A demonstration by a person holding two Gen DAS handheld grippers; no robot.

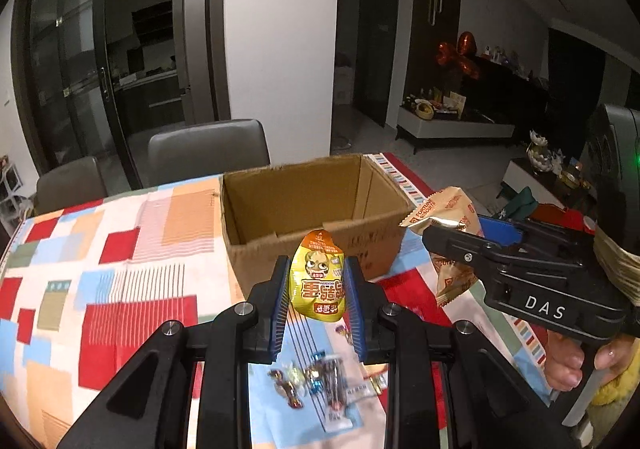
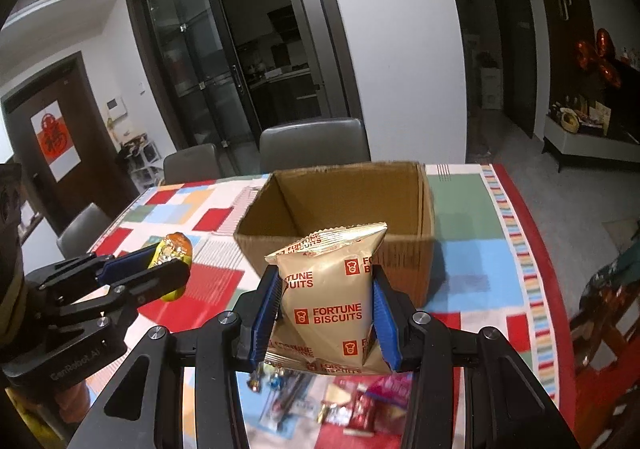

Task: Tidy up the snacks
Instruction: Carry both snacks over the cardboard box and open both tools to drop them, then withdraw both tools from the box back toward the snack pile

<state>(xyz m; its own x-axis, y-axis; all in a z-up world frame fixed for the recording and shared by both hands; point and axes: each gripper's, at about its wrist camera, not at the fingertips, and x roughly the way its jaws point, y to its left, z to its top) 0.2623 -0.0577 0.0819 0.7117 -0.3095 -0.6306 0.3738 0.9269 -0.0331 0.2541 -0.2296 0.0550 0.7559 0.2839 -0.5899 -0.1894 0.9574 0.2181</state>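
Cardboard box [image 2: 344, 209] stands open-topped near the far edge of the table [image 2: 472, 261], on a patchwork cloth. The left tool [image 1: 318, 281] pinches a yellow snack packet [image 1: 318, 277] just before the box, and the right tool [image 2: 324, 309] clamps a gold Fortune Biscuits bag [image 2: 328, 301] beside it. Loose wrapped sweets [image 2: 352, 405] lie at the table's near edge.

Box [image 2: 340, 209]: matt brown cardboard. Biscuit pack [image 2: 326, 289]: glossy gold foil. Tablecloth [image 1: 120, 249]: patterned cloth. Chairs [image 2: 316, 143]: smooth leather-like.
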